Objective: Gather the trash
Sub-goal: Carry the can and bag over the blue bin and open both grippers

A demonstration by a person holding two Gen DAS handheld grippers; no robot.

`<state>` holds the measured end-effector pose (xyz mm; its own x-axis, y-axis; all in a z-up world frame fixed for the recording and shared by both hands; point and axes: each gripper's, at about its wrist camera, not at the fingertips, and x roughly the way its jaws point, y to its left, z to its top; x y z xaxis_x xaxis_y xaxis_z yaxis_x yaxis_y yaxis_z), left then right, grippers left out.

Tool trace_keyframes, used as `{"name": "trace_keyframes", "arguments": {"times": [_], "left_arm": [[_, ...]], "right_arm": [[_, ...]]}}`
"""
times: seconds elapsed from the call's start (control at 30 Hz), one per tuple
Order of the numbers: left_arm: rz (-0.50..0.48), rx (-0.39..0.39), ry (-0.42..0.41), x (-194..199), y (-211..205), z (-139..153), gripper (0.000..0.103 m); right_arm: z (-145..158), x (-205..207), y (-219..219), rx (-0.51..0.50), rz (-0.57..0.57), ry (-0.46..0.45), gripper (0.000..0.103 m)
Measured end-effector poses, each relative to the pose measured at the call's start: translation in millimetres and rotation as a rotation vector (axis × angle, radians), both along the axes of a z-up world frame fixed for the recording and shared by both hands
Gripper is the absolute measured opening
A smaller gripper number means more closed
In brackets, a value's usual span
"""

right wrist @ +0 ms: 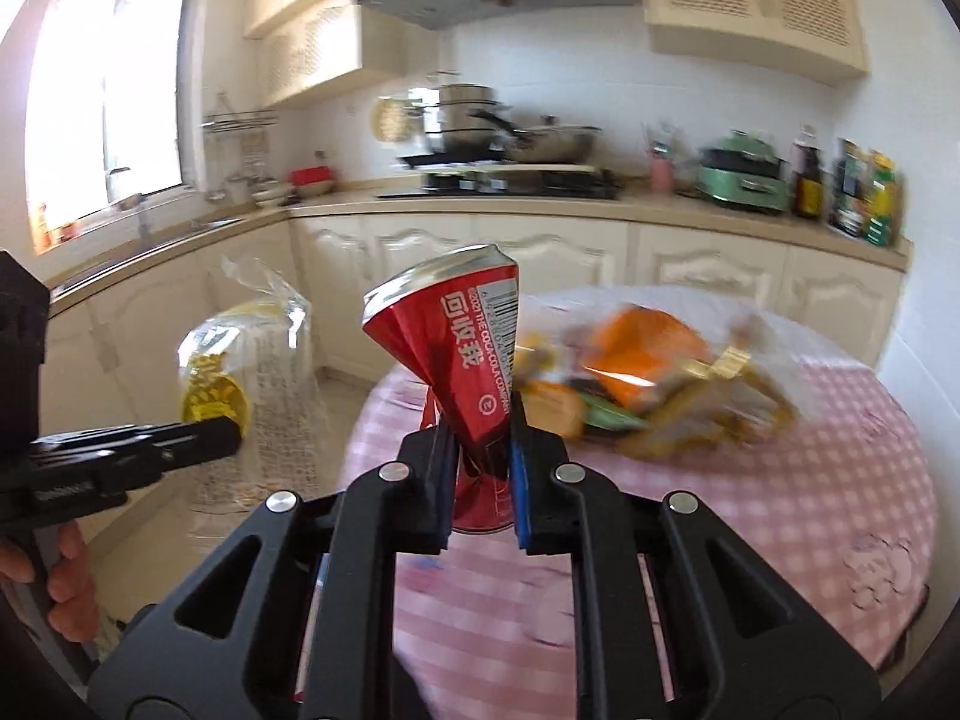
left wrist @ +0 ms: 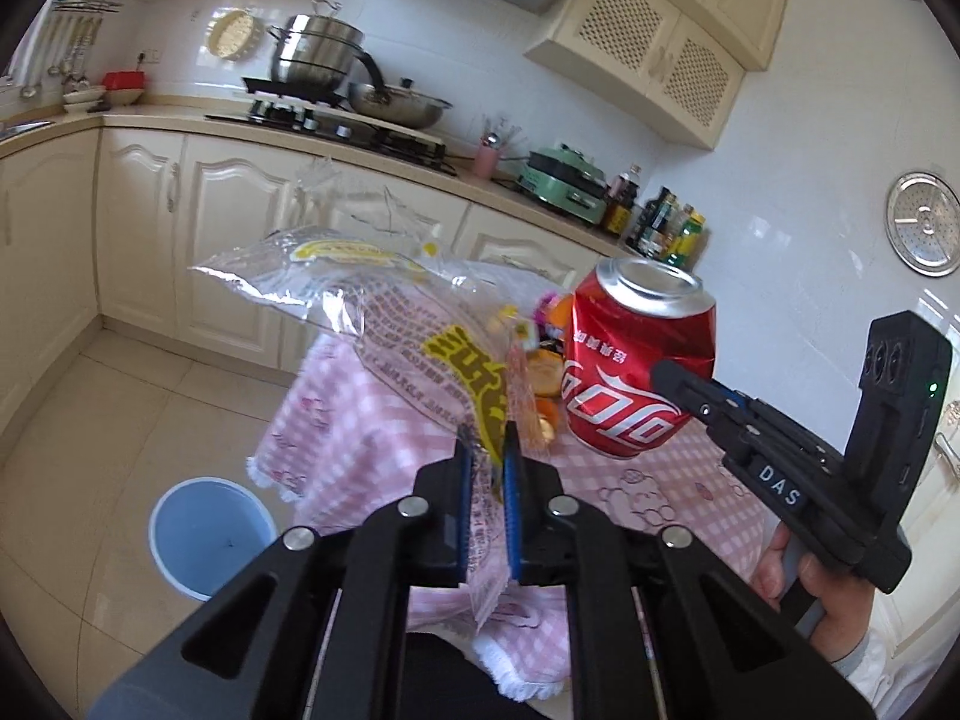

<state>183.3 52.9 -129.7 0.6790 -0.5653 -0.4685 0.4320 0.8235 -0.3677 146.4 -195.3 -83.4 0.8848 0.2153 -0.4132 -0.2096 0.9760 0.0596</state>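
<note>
Both grippers carry trash, lifted clear of the table.

The left gripper pinches a clear printed plastic bag between nearly closed pads, and the right gripper clamps a crushed red cola can at its squashed waist; both pieces hang above the pink checked tablecloth. More wrappers lie on the table (blurred, so I cannot tell them apart). A blue bin stands on the floor beside the table, on the bag's side. To do this step well, I would keep both grips firm, bring each piece squarely over the bin's mouth before letting go, and lower the limp bag inside the rim so it cannot drift out.
</note>
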Motion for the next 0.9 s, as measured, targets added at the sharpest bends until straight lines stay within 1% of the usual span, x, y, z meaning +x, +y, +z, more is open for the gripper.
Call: {"name": "trace_keyframes", "arguments": {"times": [0.1,0.2,0.23,0.3,0.33,0.4,0.43,0.5,0.6,0.63,0.67,0.73,0.8,0.83,0.9], "left_arm": [[0.073,0.007,0.010,3.5,33.4,-3.8,0.008],[0.165,0.037,0.052,14.7,68.2,-20.6,0.008],[0.201,0.046,0.080,22.0,82.8,-30.6,0.008],[0.238,0.052,0.131,33.6,105.6,-48.1,0.008],[0.272,0.065,0.172,45.0,120.8,-63.3,0.008],[0.305,0.075,0.237,62.6,140.7,-87.5,0.008],[0.325,0.086,0.283,75.8,152.3,-107.1,0.008],[0.353,0.116,0.346,95.5,165.8,-134.2,0.008],[0.353,0.128,0.435,132.5,178.2,-180.4,0.008],[0.341,0.140,0.482,152.4,179.0,-202.9,0.008],[0.331,0.141,0.506,162.5,179.0,-215.6,0.008],[0.297,0.143,0.575,186.0,174.9,-248.4,0.008],[0.263,0.151,0.632,207.5,169.5,-276.2,0.008],[0.261,0.153,0.664,221.9,169.5,-293.6,0.008],[0.249,0.138,0.705,239.8,171.8,-318.0,0.009]], "right_arm": [[-5.6,19.0,38.8,0.005,0.088,0.024,0.015],[-23.4,46.3,84.6,0.007,0.171,0.069,0.015],[-35.3,61.1,103.9,0.004,0.203,0.100,0.015],[-55.9,82.5,133.4,-0.009,0.237,0.147,0.015],[-69.2,95.1,149.0,-0.020,0.253,0.174,0.015],[-93.5,114.5,175.2,-0.034,0.272,0.222,0.015],[-104.8,120.6,183.0,-0.041,0.278,0.240,0.015],[-138.4,146.7,205.8,-0.054,0.289,0.308,0.015],[-184.3,179.1,225.7,-0.086,0.283,0.391,0.015],[-205.8,194.0,231.7,-0.097,0.278,0.435,0.015],[-218.2,202.6,237.5,-0.106,0.276,0.464,0.015],[-257.4,224.6,246.2,-0.106,0.280,0.568,0.015],[-295.5,247.2,247.2,-0.139,0.255,0.642,0.015],[-306.5,254.0,246.4,-0.143,0.244,0.663,0.015],[-334.5,273.3,240.8,-0.135,0.213,0.732,0.015]]}}
